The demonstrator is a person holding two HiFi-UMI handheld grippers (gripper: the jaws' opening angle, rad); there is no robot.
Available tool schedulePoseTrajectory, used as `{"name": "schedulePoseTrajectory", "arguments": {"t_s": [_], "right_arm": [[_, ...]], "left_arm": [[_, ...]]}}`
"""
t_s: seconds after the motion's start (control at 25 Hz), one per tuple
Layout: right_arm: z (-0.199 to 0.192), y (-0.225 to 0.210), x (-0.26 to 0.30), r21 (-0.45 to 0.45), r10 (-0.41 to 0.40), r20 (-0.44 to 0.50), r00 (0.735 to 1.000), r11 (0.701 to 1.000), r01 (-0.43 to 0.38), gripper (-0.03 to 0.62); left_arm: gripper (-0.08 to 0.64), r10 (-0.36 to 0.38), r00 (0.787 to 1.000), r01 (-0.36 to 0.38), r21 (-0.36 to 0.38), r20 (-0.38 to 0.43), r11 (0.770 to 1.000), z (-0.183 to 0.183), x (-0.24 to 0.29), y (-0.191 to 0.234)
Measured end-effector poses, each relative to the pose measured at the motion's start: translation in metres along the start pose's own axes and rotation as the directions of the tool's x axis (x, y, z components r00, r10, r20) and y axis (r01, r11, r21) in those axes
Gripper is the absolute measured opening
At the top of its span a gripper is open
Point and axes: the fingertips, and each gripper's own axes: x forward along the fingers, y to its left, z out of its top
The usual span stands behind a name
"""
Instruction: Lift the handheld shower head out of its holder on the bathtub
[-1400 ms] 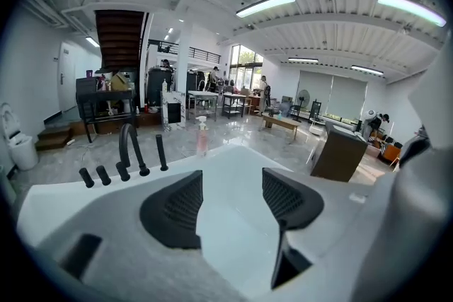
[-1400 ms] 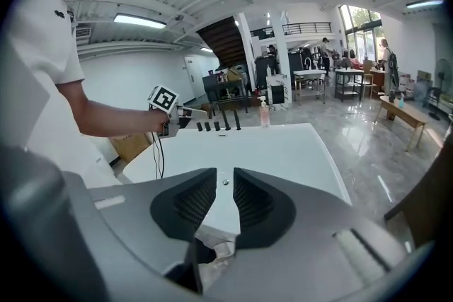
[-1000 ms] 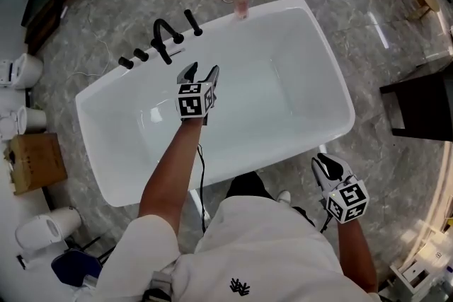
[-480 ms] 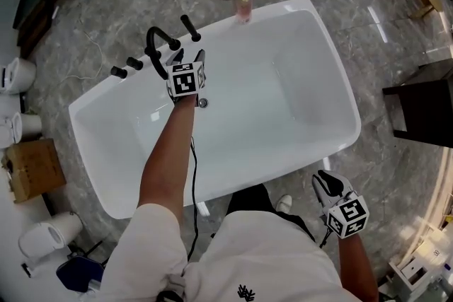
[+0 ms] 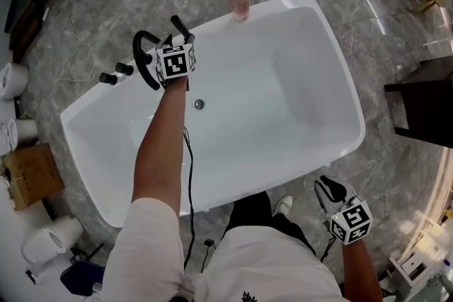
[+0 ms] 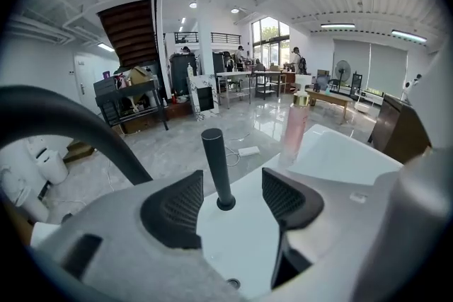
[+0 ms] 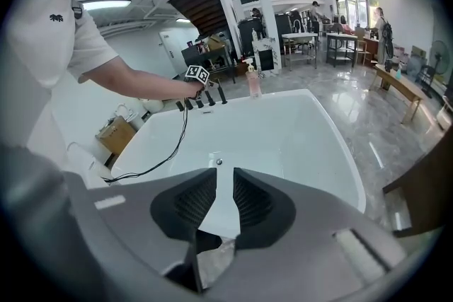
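The handheld shower head [image 6: 214, 165] is a black rod standing upright in its holder on the white bathtub's far rim [image 6: 269, 223]. In the head view the shower head [image 5: 178, 26] pokes out just beyond my left gripper [image 5: 173, 42]. In the left gripper view that left gripper [image 6: 226, 198] is open, one jaw on each side of the rod's base, neither touching it. My right gripper [image 5: 327, 184] hangs outside the tub's near rim [image 5: 283, 167], by the person's hip. In its own view the right gripper [image 7: 218, 196] has its jaws almost together, with nothing between them.
A black arched faucet [image 5: 144, 56] and two black knobs [image 5: 117, 73] stand on the rim left of the shower head. A pink pump bottle [image 5: 241, 5] sits on the far corner. A cable [image 5: 188, 166] trails from my left arm. A dark cabinet [image 5: 423, 102] stands right.
My left gripper has travelled from over the tub's basin up and left to the far rim, and now straddles the shower head. The right gripper has stayed low at the near side.
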Motion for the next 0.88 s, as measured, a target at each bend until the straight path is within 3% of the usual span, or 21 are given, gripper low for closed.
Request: {"name": "schedulePoseTrajectory", "arguments": {"t_s": [0.32,0.88], "right_arm": [[-0.013,-0.009,0.017,0.028,0.003,-0.048,0.999,1.000,-0.001,0.087],[-0.020,-0.021,0.028,0.040,-0.009,-0.083,0.996,0.999,0.012,0.086]], "left_arm": [[0.268,0.033,0.999,-0.034,-0.022,-0.042,0.999,-0.012,0.043,0.019],[0.236,0.047,0.996,-0.045,0.027,-0.073,0.999,-0.008,0.083,0.026]]}}
